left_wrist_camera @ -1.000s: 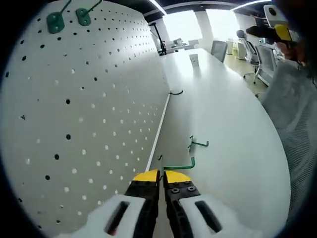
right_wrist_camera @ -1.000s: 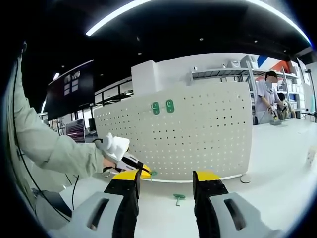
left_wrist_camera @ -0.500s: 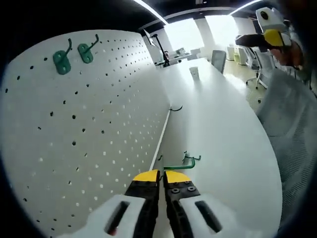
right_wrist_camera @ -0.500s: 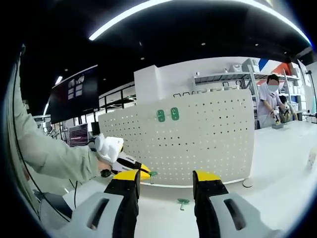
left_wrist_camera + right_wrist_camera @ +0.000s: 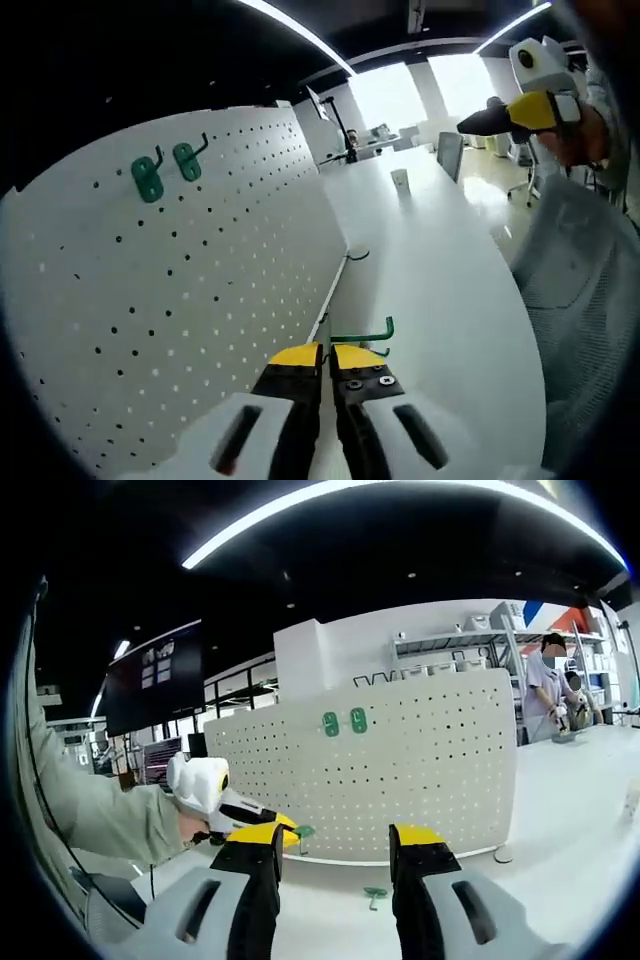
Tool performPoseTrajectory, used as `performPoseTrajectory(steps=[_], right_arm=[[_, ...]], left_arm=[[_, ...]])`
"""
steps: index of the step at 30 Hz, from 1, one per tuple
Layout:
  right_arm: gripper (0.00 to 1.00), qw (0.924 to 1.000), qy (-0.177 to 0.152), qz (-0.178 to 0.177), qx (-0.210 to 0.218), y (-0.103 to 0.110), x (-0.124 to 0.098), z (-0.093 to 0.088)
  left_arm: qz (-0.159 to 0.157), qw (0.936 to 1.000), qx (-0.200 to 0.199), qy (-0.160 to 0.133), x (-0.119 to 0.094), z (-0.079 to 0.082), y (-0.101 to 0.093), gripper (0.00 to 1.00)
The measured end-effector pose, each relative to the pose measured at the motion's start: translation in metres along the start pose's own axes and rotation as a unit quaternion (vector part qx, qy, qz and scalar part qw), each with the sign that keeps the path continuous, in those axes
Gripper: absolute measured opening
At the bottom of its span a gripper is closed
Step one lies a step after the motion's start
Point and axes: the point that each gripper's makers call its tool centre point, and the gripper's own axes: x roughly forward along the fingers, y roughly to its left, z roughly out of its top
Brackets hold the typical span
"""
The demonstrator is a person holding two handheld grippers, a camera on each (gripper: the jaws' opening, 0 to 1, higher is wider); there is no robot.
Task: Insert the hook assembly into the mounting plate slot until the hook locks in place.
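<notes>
The white table [image 5: 440, 270] fills the near and far ground in both views, and on it stands the largest thing, the white pegboard [image 5: 180, 300], upright on its feet. This is the mounting plate of the task. It stands upright, so a hook must go into its holes from the front. In the left gripper view it runs along the left side into the distance; in the right gripper view the pegboard [image 5: 400, 770] faces the camera across the table.

High on the board two green hooks [image 5: 165, 170] are already mounted, side by side [image 5: 344, 722]. They probably show how a locked hook should look.

The left gripper [image 5: 328, 352] has its jaws closed narrow on a green hook [image 5: 368, 338], whose wire sticks out to the right with an upturned tip. It is near the bottom edge of the board, not yet in any hole. In the right gripper view the left gripper [image 5: 265, 832] comes in from the left, held by a hand in a pale sleeve, with something green at its tip, close to the lower part of the board.

The right gripper [image 5: 333, 842] has its jaws wide apart and holds nothing. It is well apart from the board, I think to keep everything in sight. In the left gripper view the right gripper [image 5: 525, 105] is raised at far right.

One more loose green hook [image 5: 375, 893] lies on the table between the right gripper and the board. A small dark hook [image 5: 355, 256] lies by the board's far foot.
</notes>
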Motion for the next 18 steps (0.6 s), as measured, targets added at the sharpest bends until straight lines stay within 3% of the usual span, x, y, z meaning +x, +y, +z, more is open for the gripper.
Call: performPoseTrajectory(steps=[9, 18], right_arm=[[0.41, 1.0, -0.006, 0.003, -0.005, 0.003, -0.002, 0.005], [0.41, 0.9998, -0.014, 0.007, -0.01, 0.008, -0.005, 0.013]], left_arm=[[0.023, 0.9991, -0.026, -0.026, -0.013, 0.008, -0.009, 0.04], [0.043, 0.9935, -0.071, -0.078, -0.034, 0.031, -0.014, 0.04]])
